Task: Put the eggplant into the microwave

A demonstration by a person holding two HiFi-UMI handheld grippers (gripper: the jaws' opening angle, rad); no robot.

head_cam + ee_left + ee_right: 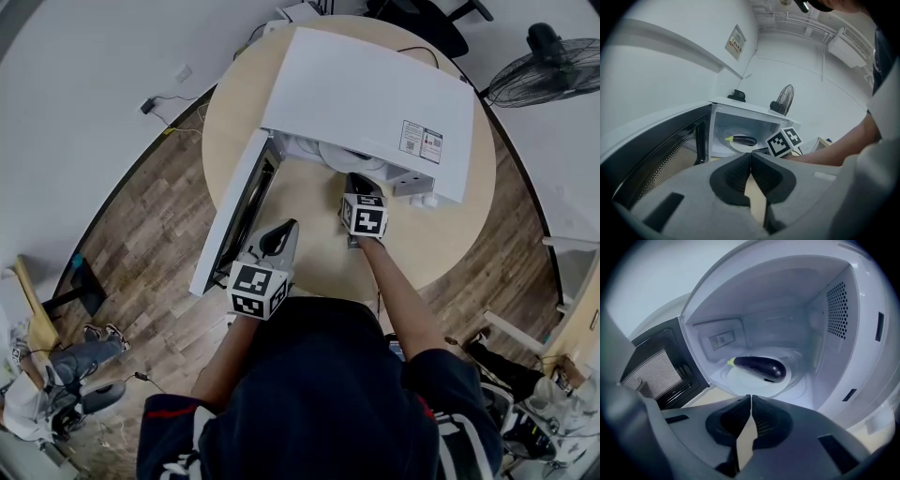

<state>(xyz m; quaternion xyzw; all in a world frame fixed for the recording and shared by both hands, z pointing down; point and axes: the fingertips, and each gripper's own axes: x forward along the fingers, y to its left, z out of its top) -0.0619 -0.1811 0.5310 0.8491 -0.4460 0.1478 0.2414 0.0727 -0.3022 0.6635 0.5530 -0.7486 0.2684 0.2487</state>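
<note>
Eggplant (759, 367) is inside the microwave (375, 103), lying on its side on the white turntable plate (740, 380). In the right gripper view its green stem end points to frame left and the dark body runs to the right. Both grippers are apart from it.

The door (230, 225) is swung fully open, left of the cavity in the head view. I can see its mesh window in both gripper views.

Right gripper (751, 397): jaws closed tip to tip, empty. It's just in front of the cavity mouth, aimed in at the eggplant. In the head view it's at frame centre, right under the microwave's front edge.

Left gripper (750, 154): jaws closed as well, empty. In the head view it's lower left of centre, near the free edge of the open door and further from the cavity than the right one. Its own view has the eggplant small at mid-frame, with the right gripper's marker cube (783, 142) just right of it.

The microwave sits on a round wooden worktop (459, 225). A floor fan (548, 80) stands off the worktop, upper right of the head view.
</note>
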